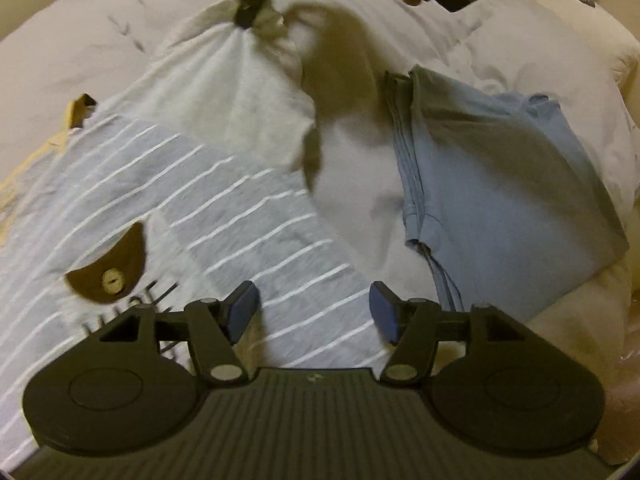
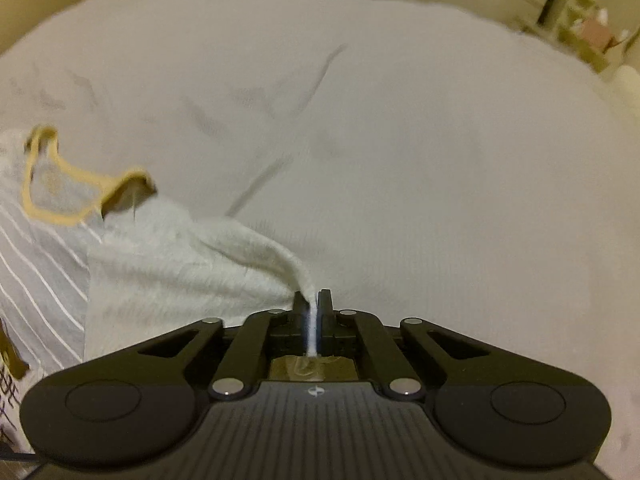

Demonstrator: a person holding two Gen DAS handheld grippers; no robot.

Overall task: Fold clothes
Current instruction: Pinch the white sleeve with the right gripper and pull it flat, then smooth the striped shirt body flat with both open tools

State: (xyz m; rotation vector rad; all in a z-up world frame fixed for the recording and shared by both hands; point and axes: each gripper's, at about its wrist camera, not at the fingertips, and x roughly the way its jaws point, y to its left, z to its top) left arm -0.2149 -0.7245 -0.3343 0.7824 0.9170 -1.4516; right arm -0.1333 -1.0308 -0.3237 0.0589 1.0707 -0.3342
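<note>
A grey T-shirt [image 1: 224, 200] with thin white stripes, a yellow collar [image 2: 60, 184] and a brown patch lies spread on the white bed [image 2: 400, 140]. Its plain white sleeve [image 2: 180, 264] is pulled up off the bed, pinched between the shut fingers of my right gripper [image 2: 312, 304]. From the left wrist camera that same gripper [image 1: 250, 16] shows at the top, with a hand behind it. My left gripper [image 1: 314, 310] hovers open just above the shirt's striped lower part, nothing between its blue pads [image 1: 244, 308].
A folded blue garment [image 1: 492, 200] lies on the bed right of the shirt. White pillows [image 1: 560, 48] are piled behind it. A room corner with shelves [image 2: 592, 32] shows beyond the bed's far edge.
</note>
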